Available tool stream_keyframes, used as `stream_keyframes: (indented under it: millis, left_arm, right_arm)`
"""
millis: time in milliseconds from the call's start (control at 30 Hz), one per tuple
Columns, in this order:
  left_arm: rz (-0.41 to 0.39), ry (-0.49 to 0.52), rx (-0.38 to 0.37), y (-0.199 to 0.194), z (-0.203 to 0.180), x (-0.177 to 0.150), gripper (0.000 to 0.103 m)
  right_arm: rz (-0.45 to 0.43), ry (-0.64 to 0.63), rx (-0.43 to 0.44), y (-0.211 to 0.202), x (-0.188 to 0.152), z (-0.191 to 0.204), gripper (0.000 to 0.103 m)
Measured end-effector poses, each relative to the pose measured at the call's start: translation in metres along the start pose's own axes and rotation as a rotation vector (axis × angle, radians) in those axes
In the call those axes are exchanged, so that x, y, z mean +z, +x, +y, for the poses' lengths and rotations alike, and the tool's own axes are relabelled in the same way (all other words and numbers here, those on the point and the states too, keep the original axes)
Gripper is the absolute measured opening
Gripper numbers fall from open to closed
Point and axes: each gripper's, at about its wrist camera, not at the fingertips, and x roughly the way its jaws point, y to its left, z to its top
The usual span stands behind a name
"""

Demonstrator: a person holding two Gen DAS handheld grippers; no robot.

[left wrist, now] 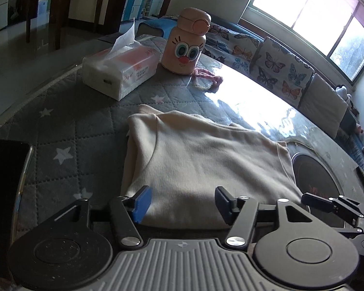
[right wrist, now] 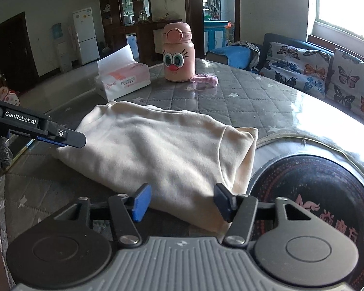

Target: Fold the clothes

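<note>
A cream garment [left wrist: 201, 160] lies folded into a flat rectangle on the grey quilted table cover [left wrist: 72, 126]. My left gripper [left wrist: 183, 203] stands open at the garment's near edge, nothing between its blue pads. In the right wrist view the same garment [right wrist: 157, 150] fills the middle. My right gripper [right wrist: 179, 201] is open over its near right corner, empty. The left gripper [right wrist: 68, 138] shows from the side at the garment's left edge. The right gripper's fingers [left wrist: 327, 203] reach in at the right edge of the left wrist view.
A tissue pack [left wrist: 119, 70], a pink cartoon-face bottle [left wrist: 184, 46] and a pink strap [left wrist: 208, 76] stand at the table's far side. A black phone [left wrist: 7, 179] lies at the left. A round dark cooktop [right wrist: 315, 208] is set in the table at the right. A butterfly-patterned sofa [right wrist: 327, 72] is beyond.
</note>
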Motion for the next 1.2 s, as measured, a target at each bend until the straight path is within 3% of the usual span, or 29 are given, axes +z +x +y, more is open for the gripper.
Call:
stream_keyframes:
  millis: [267,600,867,1067,1200]
  left_arm:
    - [-0.01,0.034,0.026,-0.01,-0.007,-0.015,0.08]
    - [-0.019,0.042,0.049,-0.017,-0.011,-0.032,0.095]
    - [-0.043,0.074,0.064,-0.024,-0.017,-0.044,0.103]
    - [-0.062,0.089,0.07,-0.03,-0.021,-0.053,0.103]
    - [-0.077,0.102,0.08,-0.033,-0.024,-0.058,0.103]
  right_arm:
    - [-0.011,0.018,-0.003,-0.009,-0.01,0.007,0.076]
    - [-0.02,0.024,-0.02,-0.022,-0.023,0.012,0.087]
    - [-0.027,0.027,-0.03,-0.027,-0.032,0.016,0.092]
    - [-0.042,0.015,-0.05,-0.031,-0.039,0.024,0.102]
    - [-0.059,0.007,-0.061,-0.036,-0.044,0.028,0.103]
